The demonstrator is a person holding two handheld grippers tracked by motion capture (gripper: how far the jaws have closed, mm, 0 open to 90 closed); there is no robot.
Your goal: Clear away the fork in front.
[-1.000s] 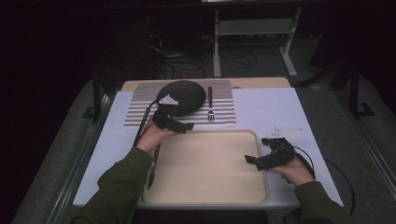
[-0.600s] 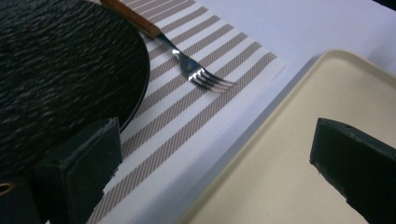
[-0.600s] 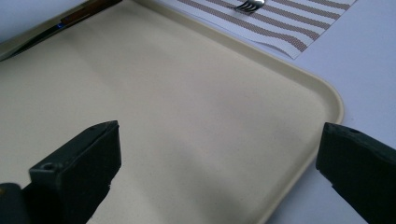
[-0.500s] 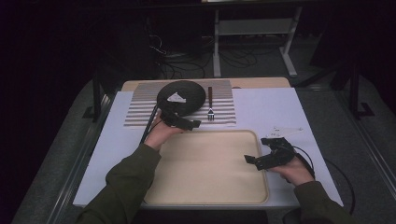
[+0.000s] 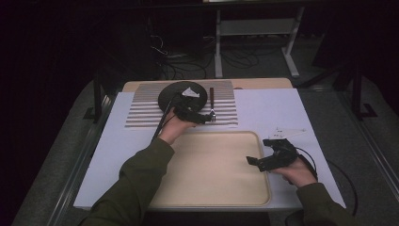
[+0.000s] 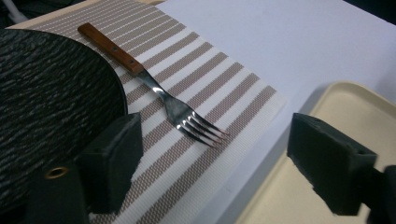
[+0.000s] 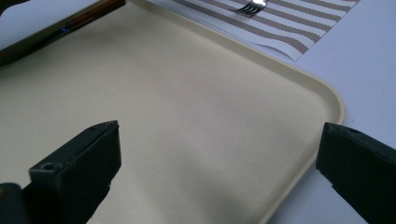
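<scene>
A fork (image 5: 211, 101) (image 6: 159, 95) with a wooden handle lies on a striped placemat (image 5: 141, 113) (image 6: 196, 65), just right of a round black plate (image 5: 181, 94) (image 6: 42, 121). My left gripper (image 5: 207, 117) (image 6: 215, 168) hovers by the fork's tines; its jaws have just been closing but stand open with nothing between them, the tines a little beyond. My right gripper (image 5: 263, 153) (image 7: 215, 168) rests open over the right edge of a cream tray (image 5: 216, 174) (image 7: 177, 121), nothing in its jaws.
A white sheet (image 5: 277, 110) covers the table under the placemat and tray. The tray's rounded far-right corner (image 6: 355, 102) lies close to the placemat's near edge. Table legs and cables stand in the dark behind.
My left hand has slid to the right from the plate's near rim to the fork's tines. The right hand has stayed put.
</scene>
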